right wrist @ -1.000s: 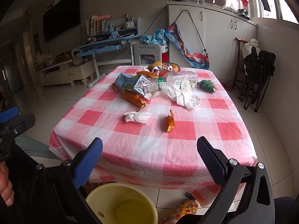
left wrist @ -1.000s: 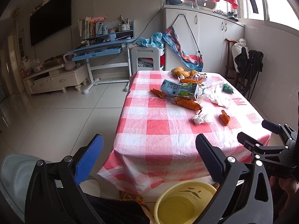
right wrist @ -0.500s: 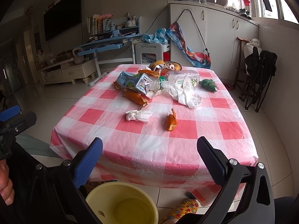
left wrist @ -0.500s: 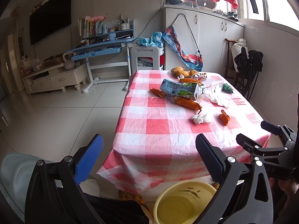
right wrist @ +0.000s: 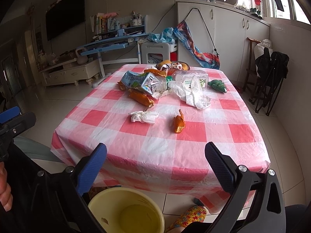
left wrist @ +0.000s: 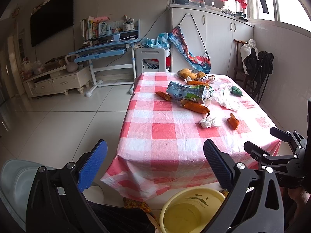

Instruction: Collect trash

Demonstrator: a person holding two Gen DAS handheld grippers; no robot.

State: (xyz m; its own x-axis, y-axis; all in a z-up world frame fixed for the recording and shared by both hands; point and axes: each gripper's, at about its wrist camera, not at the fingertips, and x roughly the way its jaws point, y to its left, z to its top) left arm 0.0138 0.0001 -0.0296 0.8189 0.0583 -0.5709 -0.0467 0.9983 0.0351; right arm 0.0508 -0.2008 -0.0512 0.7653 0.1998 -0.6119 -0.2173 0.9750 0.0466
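Left wrist view: left tongs [left wrist: 155, 167] spread, empty, short of the bench [left wrist: 167, 136]; yellow bucket [left wrist: 190, 211] below on the floor.
Trash there: one crumpled tissue [left wrist: 209, 122], one near peel [left wrist: 233, 123], one carton [left wrist: 186, 94].
Right wrist view: right tongs [right wrist: 155, 168] spread, empty, bucket [right wrist: 126, 211] underneath.
Count: one tissue [right wrist: 144, 116], one bottle [right wrist: 186, 79], one plastic bag [right wrist: 192, 96], at least three peels.
Risk: I judge light scraps could miss the bucket's mouth; the slick cloth may drag.
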